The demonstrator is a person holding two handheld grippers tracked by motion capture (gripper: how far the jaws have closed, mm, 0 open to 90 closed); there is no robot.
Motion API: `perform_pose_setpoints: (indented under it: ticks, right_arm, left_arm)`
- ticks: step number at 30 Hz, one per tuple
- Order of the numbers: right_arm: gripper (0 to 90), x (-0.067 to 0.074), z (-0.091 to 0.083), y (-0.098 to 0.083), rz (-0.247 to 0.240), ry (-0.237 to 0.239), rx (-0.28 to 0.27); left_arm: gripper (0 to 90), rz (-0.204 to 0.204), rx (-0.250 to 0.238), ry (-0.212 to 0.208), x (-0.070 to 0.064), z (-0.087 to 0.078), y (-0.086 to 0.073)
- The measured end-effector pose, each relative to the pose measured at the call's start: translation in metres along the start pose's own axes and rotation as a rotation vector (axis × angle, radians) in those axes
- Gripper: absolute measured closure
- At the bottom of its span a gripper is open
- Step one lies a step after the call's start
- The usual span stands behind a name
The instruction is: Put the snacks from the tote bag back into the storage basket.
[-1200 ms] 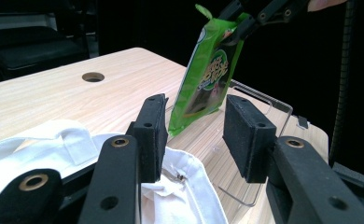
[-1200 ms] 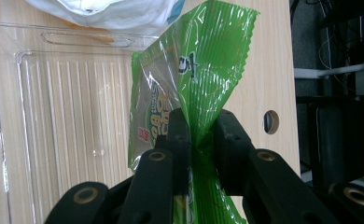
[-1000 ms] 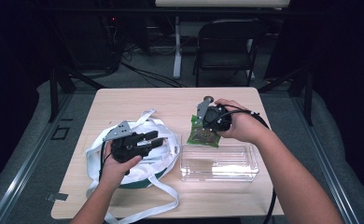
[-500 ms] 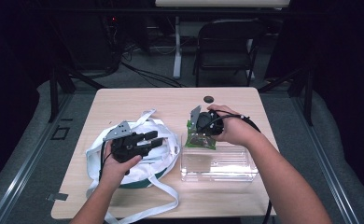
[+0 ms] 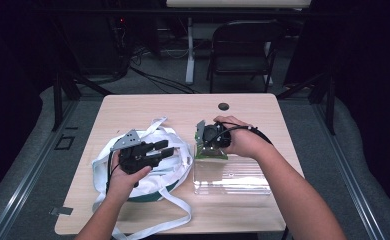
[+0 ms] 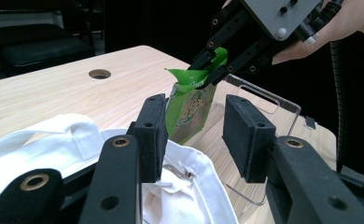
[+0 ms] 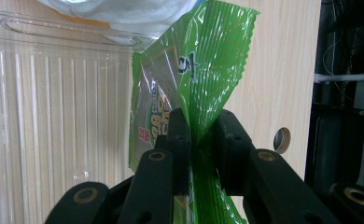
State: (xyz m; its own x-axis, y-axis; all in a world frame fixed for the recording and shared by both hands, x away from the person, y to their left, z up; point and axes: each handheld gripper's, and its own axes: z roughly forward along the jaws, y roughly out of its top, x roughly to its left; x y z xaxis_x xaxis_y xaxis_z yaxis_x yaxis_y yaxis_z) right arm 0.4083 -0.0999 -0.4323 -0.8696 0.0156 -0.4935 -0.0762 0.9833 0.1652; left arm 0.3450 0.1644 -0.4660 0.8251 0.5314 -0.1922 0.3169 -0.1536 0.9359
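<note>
Surface (image 5: 133,112): pale wood grain with one dark round hole (image 5: 224,106). Snack bag (image 7: 196,79): bright green, ribbed seal, clear window with red and white print. Cloth bag (image 5: 178,160), left of the snack bag: white with a dark green base. Box (image 5: 233,177): clear, ribbed. Right tool (image 7: 199,140) and left tool (image 6: 194,135): black.

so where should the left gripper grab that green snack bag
Grip the green snack bag low on its flat body, coming level from the left gripper side. It hangs upright, its crimped top already pinched by the right gripper, so only the lower panel is free.
</note>
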Motion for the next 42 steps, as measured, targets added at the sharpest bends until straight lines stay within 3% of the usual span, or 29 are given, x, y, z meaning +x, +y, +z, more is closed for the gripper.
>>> perform_pose_setpoints:
  ticks: [28, 36, 42]
  right_arm:
    - [76.8, 0.003, 0.015, -0.005, -0.035, -0.019, -0.021]
    - [68.6, 0.001, 0.016, -0.007, -0.016, -0.033, -0.023]
    - [59.0, -0.001, 0.013, -0.008, 0.031, -0.032, -0.040]
  left_arm:
    - [59.9, -0.008, 0.010, 0.012, 0.003, 0.001, -0.002]
    - [59.9, -0.011, 0.009, 0.011, 0.004, 0.002, -0.003]
    - [59.9, -0.013, 0.010, 0.010, 0.004, 0.002, -0.003]
